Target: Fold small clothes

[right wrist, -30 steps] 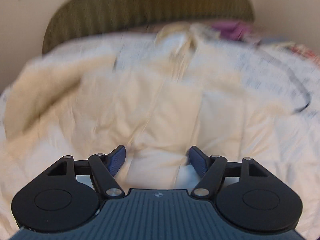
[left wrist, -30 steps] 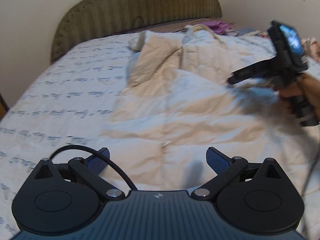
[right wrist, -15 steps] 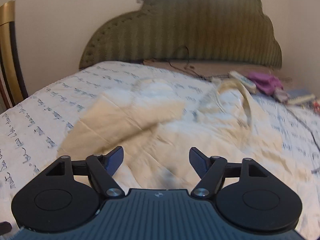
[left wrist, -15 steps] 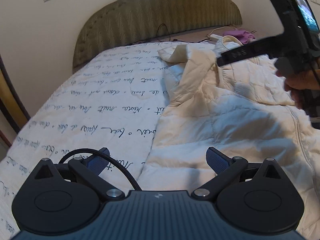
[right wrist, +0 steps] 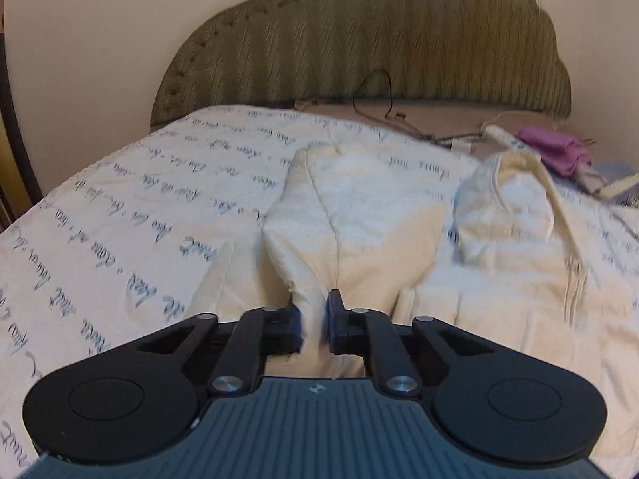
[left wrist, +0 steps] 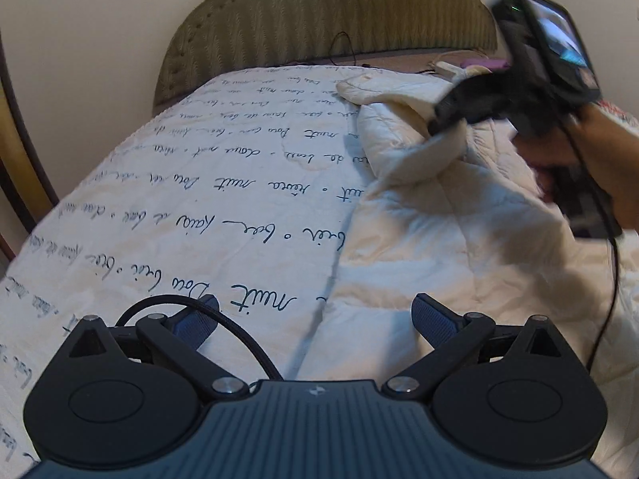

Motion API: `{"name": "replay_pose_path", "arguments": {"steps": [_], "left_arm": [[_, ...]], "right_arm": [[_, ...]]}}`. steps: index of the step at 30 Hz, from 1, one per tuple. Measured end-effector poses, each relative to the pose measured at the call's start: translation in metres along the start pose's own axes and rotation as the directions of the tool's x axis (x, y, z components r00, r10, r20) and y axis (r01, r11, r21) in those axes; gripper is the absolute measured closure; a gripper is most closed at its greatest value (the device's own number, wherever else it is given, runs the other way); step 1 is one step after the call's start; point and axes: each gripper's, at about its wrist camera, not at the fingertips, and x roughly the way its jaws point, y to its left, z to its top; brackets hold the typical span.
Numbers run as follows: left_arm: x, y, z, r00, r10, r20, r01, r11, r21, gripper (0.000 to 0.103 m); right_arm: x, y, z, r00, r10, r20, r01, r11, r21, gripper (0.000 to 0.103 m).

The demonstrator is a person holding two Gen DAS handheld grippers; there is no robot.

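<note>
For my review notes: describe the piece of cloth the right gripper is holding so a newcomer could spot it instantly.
On the bed with the script-printed cover lies a cream quilted jacket. Its sleeve stretches toward the green headboard, and the right gripper pinches it. Unlike the hood beside it, it is long and seamed.

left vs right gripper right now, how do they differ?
The left gripper is wide open and holds nothing; the right gripper is shut on the sleeve of the cream jacket.
The left gripper hovers low over the jacket's near edge on the bedspread; the right gripper sits farther up the bed, with the sleeve raised off the jacket body.
Both have the same black linkage with blue pads.
</note>
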Motion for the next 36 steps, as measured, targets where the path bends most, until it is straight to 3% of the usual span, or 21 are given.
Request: {"name": "replay_pose_path", "arguments": {"steps": [3, 5, 6, 7, 9, 11, 13, 15, 18, 21, 24, 27, 29, 30, 31, 32, 33, 36], "left_arm": [[0.01, 0.007, -0.001, 0.999, -0.045, -0.026, 0.044, 0.998, -0.04, 0.0], [0.015, 0.005, 0.0, 0.998, -0.053, -0.035, 0.052, 0.998, -0.024, 0.0], [0.018, 0.005, 0.003, 0.999, -0.047, -0.024, 0.046, 0.999, -0.013, 0.0], [0.019, 0.005, 0.007, 0.999, -0.037, -0.005, 0.037, 0.999, -0.002, 0.0], [0.024, 0.003, 0.018, 1.0, -0.008, 0.029, 0.008, 1.0, 0.012, 0.0], [0.034, 0.001, 0.03, 0.998, -0.001, 0.058, 0.0, 1.0, 0.011, 0.0], [0.05, -0.003, 0.04, 0.999, -0.006, 0.052, 0.006, 1.0, 0.0, 0.0], [0.065, -0.007, 0.043, 0.999, -0.032, 0.037, 0.033, 0.999, -0.014, 0.0], [0.081, -0.011, 0.034, 0.998, -0.06, 0.031, 0.06, 0.998, -0.008, 0.0], [0.093, -0.012, 0.025, 0.998, -0.061, 0.018, 0.061, 0.998, 0.0, 0.0], [0.093, -0.015, 0.02, 0.998, -0.054, 0.043, 0.054, 0.999, 0.002, 0.0], [0.094, -0.021, 0.016, 0.998, -0.037, 0.059, 0.035, 0.999, 0.032, 0.0], [0.094, -0.021, 0.016, 0.997, -0.039, 0.062, 0.037, 0.999, 0.034, 0.0], [0.094, -0.02, 0.016, 0.997, -0.043, 0.06, 0.042, 0.999, 0.028, 0.0], [0.094, -0.019, 0.016, 0.997, -0.05, 0.058, 0.049, 0.999, 0.021, 0.0], [0.094, -0.018, 0.016, 0.997, -0.055, 0.058, 0.054, 0.998, 0.015, 0.0], [0.095, -0.017, 0.016, 0.997, -0.057, 0.058, 0.056, 0.998, 0.013, 0.0], [0.095, -0.017, 0.015, 0.996, -0.061, 0.064, 0.061, 0.998, 0.013, 0.0]], "right_arm": [[-0.01, 0.004, -0.016, 0.986, 0.146, -0.078, -0.146, 0.989, 0.009, 0.09], [-0.009, 0.02, -0.024, 0.967, 0.159, -0.198, -0.183, 0.977, -0.107, 0.088], [-0.012, 0.026, -0.025, 0.967, 0.13, -0.217, -0.167, 0.973, -0.162, 0.079], [-0.018, 0.029, -0.022, 0.97, 0.12, -0.213, -0.161, 0.969, -0.188, 0.075], [-0.033, 0.028, -0.006, 0.968, 0.176, -0.177, -0.206, 0.965, -0.163, 0.07], [-0.047, 0.022, 0.024, 0.975, 0.208, -0.079, -0.215, 0.971, -0.106, 0.061], [-0.047, 0.023, 0.053, 0.992, 0.126, 0.017, -0.124, 0.988, -0.092, 0.046], [-0.032, 0.029, 0.077, 0.998, 0.03, 0.055, -0.024, 0.994, -0.11, 0.044], [0.014, 0.038, 0.101, 0.999, -0.032, -0.005, 0.031, 0.994, -0.1, 0.044], [0.066, 0.049, 0.107, 0.992, -0.089, -0.091, 0.077, 0.989, -0.123, 0.035], [0.112, 0.065, 0.103, 0.975, -0.161, -0.152, 0.129, 0.971, -0.202, 0.03], [0.146, 0.078, 0.097, 0.948, -0.274, -0.161, 0.212, 0.923, -0.32, 0.024], [0.157, 0.079, 0.094, 0.934, -0.334, -0.125, 0.27, 0.891, -0.364, 0.029], [0.156, 0.074, 0.096, 0.942, -0.316, -0.113, 0.262, 0.903, -0.34, 0.046], [0.152, 0.066, 0.098, 0.951, -0.29, -0.108, 0.251, 0.926, -0.281, 0.078], [0.146, 0.058, 0.101, 0.961, -0.261, -0.097, 0.236, 0.948, -0.215, 0.087], [0.135, 0.048, 0.105, 0.974, -0.219, -0.061, 0.208, 0.968, -0.139, 0.093], [0.09, 0.021, 0.114, 0.987, -0.145, 0.066, 0.144, 0.989, 0.01, 0.094]]}}
